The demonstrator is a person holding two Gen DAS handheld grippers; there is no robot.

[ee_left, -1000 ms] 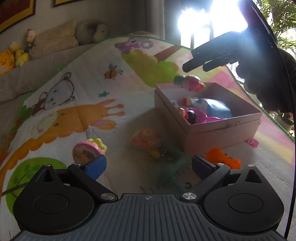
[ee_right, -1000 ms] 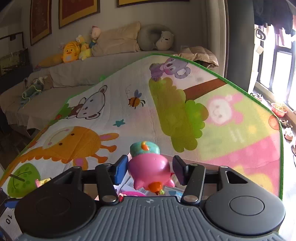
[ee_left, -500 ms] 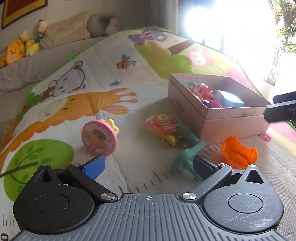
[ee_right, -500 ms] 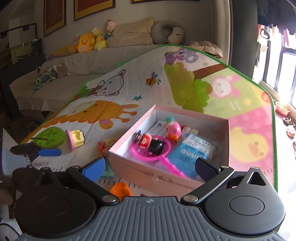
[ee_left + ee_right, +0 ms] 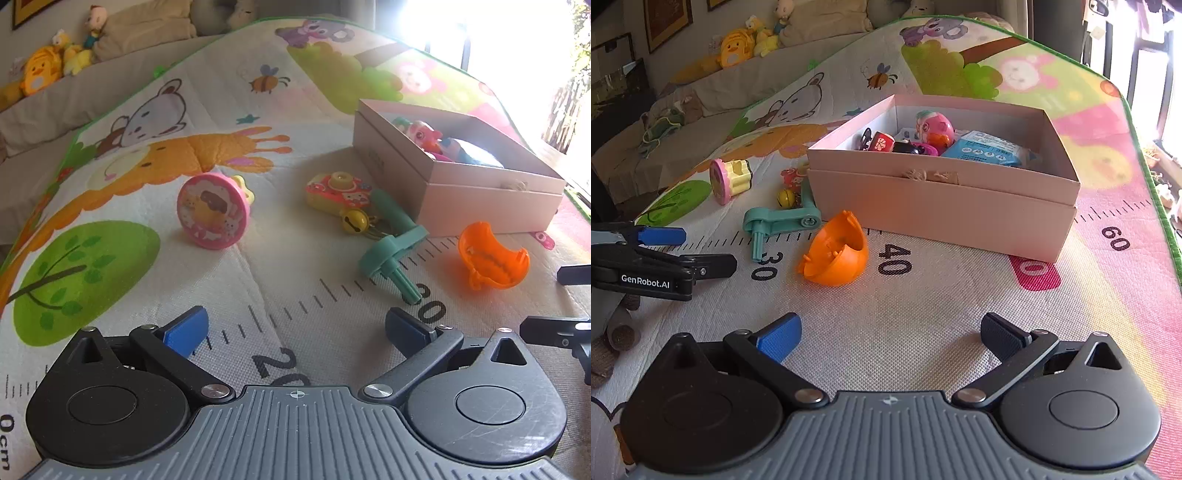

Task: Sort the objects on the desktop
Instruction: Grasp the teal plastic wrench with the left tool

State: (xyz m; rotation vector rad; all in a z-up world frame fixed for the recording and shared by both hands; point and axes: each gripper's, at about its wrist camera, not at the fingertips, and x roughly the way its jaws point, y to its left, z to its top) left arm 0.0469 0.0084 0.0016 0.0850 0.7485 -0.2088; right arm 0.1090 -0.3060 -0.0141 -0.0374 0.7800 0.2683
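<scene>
Left wrist view: the left gripper (image 5: 293, 326) is hovering low over the printed play mat (image 5: 258, 258), its blue-padded jaws standing wide apart with nothing between them. Ahead of it are lying, from left to right, a pink round stamp toy (image 5: 213, 210) resting on its side, a small red-and-yellow toy camera (image 5: 339, 192) with a yellow bell (image 5: 354, 221) just beside it, a teal plastic crank piece (image 5: 391, 251) and an orange half-shell (image 5: 489, 260). The crank is sitting between the bell and the half-shell, near the ruler markings printed on the mat. Behind these, a pink cardboard box (image 5: 480, 199) is standing open, holding a pink toy figure (image 5: 423, 134) and a blue packet (image 5: 476, 157). Plush toys (image 5: 40, 72) are lying on the sofa at the far left. Right wrist view: the right gripper (image 5: 890, 334) is likewise hovering above the mat (image 5: 923, 314) with its jaws spread wide and gripping nothing. The orange half-shell (image 5: 836, 256) is lying ahead and to the left, just in front of the box (image 5: 942, 210), with the teal crank (image 5: 775, 221) touching or nearly touching its left edge. The stamp toy (image 5: 729, 179) is lying farther left. Inside the box, the pink figure (image 5: 934, 127), a red item (image 5: 881, 142) and the blue packet (image 5: 988, 149) are showing. The left gripper (image 5: 690, 251) is entering from the left edge, open.
</scene>
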